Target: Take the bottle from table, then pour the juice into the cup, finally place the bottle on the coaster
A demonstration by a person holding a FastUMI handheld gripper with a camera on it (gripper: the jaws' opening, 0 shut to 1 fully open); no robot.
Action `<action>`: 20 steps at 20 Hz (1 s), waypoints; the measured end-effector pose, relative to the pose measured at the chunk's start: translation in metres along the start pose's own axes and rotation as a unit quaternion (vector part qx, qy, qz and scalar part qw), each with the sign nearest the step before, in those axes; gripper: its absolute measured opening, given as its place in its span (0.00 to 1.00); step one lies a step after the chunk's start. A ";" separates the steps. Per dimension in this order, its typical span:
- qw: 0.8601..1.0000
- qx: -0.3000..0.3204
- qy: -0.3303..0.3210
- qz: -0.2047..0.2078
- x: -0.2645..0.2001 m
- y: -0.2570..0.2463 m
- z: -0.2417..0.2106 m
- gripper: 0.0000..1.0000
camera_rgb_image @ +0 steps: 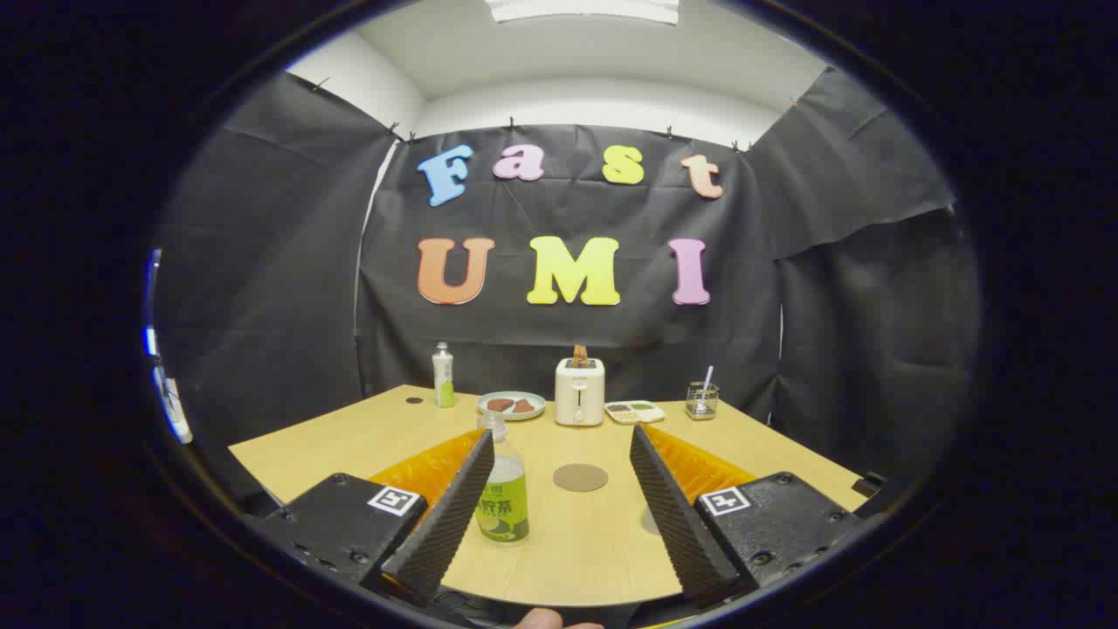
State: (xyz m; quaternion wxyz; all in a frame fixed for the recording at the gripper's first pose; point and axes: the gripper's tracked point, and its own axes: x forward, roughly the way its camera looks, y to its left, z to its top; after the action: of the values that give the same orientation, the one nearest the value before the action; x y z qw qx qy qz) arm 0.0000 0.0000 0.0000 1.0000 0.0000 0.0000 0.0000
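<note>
The gripper (559,489) stands wide open over the near part of the wooden table (603,550), gripping nothing; between its fingers, close against the left one, the bottle (503,489) stands upright, long axis vertical, cap up, its left side partly hidden by that finger; just beyond, nearer the middle of the gap, lies a round coaster (580,477); farther back stand a second bottle (444,376), a plate (511,404) of brownish food, a toaster (580,392), a small divided tray (637,411) and a glass cup (702,400) holding a straw or stick, too small to tell.
</note>
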 end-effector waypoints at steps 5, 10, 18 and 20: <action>1.000 -0.020 0.002 -0.009 -0.010 -0.003 0.000 1.00; 1.000 -0.021 -0.007 -0.003 -0.015 -0.003 0.003 1.00; 1.000 -0.009 -0.006 -0.011 -0.011 -0.009 0.003 1.00; 1.000 -0.008 -0.007 -0.011 -0.010 -0.009 0.002 1.00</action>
State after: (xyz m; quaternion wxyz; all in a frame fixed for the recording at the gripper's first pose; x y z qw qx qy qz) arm -0.0100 -0.0090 0.0024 0.9999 -0.0076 -0.0066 -0.0114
